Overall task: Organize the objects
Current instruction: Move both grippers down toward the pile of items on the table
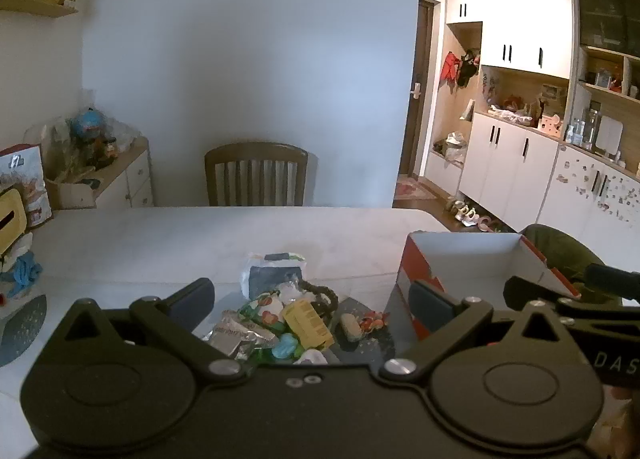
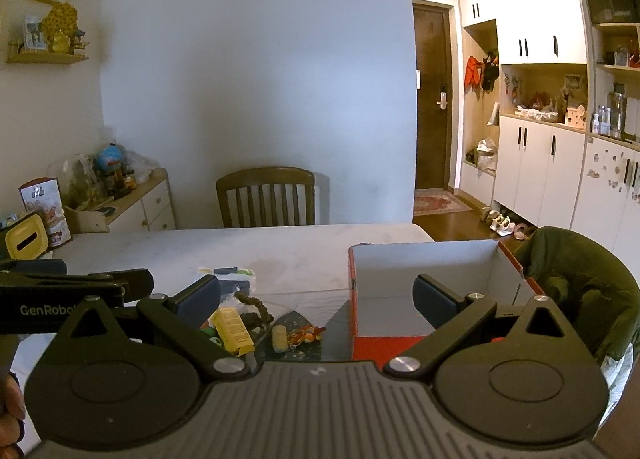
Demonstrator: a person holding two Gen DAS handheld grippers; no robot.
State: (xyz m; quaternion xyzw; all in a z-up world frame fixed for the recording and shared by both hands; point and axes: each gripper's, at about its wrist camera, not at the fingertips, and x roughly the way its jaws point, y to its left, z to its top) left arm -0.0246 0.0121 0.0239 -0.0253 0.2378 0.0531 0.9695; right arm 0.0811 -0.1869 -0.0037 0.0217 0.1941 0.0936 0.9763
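A pile of small objects lies on the white table (image 1: pixel 200 235): a yellow box (image 1: pixel 307 322), silver packets (image 1: pixel 236 335), a dark bead string (image 1: pixel 322 293), a white-and-navy pouch (image 1: pixel 272 273), a beige eraser-like block (image 1: pixel 349 326) and a small red toy (image 1: pixel 374 319). My left gripper (image 1: pixel 312 299) is open and empty just above the pile. An open red-and-white cardboard box (image 2: pixel 424 271) stands to the right of the pile. My right gripper (image 2: pixel 316 295) is open and empty, between pile and box. The yellow box (image 2: pixel 232 329) also shows in the right wrist view.
A wooden chair (image 1: pixel 256 175) stands at the table's far side. A chair with a green jacket (image 2: pixel 580 291) is right of the box. A yellow tissue holder (image 2: pixel 26 237) and snack bag (image 2: pixel 46 203) sit at the table's left. Cabinets line the right wall.
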